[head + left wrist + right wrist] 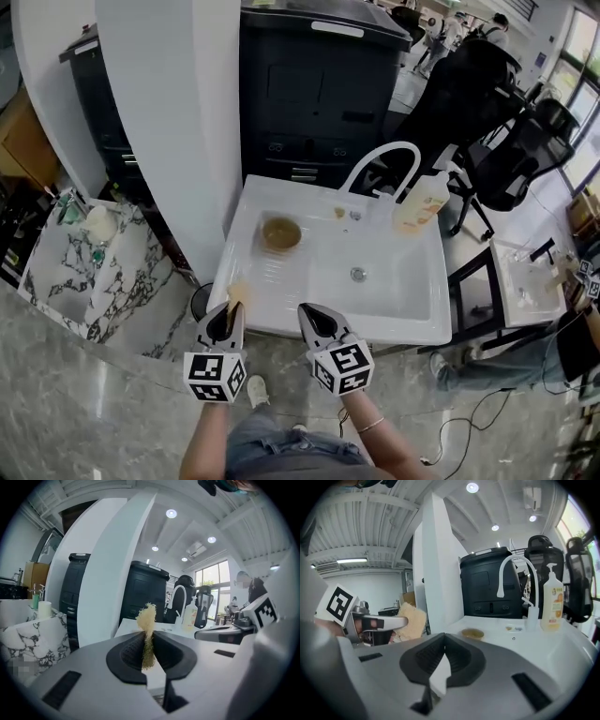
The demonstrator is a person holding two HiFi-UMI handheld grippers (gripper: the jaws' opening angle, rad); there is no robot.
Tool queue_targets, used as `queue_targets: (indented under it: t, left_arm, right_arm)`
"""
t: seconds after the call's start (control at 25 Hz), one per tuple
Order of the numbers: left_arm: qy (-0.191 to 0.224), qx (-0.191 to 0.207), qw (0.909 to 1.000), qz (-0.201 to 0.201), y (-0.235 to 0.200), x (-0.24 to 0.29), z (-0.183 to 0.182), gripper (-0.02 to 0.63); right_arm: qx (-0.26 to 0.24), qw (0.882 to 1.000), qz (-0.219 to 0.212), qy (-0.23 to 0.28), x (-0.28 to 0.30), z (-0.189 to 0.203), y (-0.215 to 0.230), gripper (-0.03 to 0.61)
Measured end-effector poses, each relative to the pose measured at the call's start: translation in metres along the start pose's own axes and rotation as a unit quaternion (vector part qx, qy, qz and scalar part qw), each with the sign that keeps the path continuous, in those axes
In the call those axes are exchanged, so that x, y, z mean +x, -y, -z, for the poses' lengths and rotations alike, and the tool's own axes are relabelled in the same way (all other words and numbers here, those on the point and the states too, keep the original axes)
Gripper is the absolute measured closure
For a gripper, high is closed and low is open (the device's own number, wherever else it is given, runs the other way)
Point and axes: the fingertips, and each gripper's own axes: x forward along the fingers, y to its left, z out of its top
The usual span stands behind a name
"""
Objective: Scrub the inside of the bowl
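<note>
A yellowish scrubbing pad (pixel 146 616) is pinched edge-on between the closed jaws of the left tongs (pixel 147 633), with its frayed top standing above the tips. These tongs are held over the front left corner of the white sink (pixel 412 323). The right tongs (pixel 444 638) are shut on nothing and are held just beside the left ones, over the sink's front edge. The brown bowl (pixel 280 233) is seen upright in the sink's back left part, well apart from both tongs. A curved white faucet (pixel 380 159) and a soap bottle (pixel 420 202) are set along the back edge
</note>
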Motion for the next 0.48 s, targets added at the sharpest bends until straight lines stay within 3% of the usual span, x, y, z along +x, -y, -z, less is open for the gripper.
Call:
queue_targets:
  t: [0.48]
  left_arm:
    - [-0.020,0.005,0.9982,0.057,-0.034,0.060,-0.010,0.568]
  right_arm:
    - [-0.035,0.998,0.046,-0.028,0.054,-0.010,0.024,0.568]
